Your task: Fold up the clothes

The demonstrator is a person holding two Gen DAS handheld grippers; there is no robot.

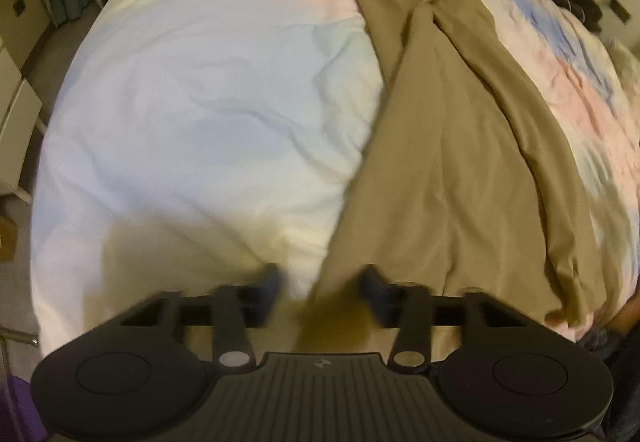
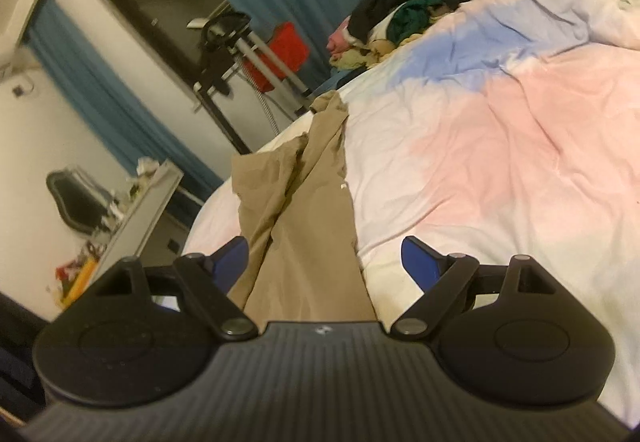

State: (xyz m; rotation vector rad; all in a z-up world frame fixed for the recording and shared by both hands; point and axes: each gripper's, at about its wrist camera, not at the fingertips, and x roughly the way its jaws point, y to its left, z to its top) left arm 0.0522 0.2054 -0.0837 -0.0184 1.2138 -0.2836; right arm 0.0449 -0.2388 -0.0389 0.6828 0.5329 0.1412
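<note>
A tan garment [image 1: 440, 162] lies stretched along the pastel duvet [image 1: 180, 102], with creased folds toward its far end. My left gripper [image 1: 322, 284] points steeply down at the garment's near left edge. Its blurred dark fingers [image 1: 270, 282] stand apart, with the tan hem between them and no pad visibly pressing on it. In the right wrist view the same tan garment [image 2: 304, 210] runs away from my right gripper [image 2: 324, 262], which is open wide over its near end. The blue pads [image 2: 416, 262] hold nothing.
A pile of dark, green and pink clothes [image 2: 408, 10] sits at the far end of the duvet [image 2: 500, 162]. Beyond the bed stand a red box [image 2: 288, 50], a metal stand and teal curtains. A cluttered shelf [image 2: 136, 214] is at left. Pale furniture [image 1: 24, 22] borders the bed.
</note>
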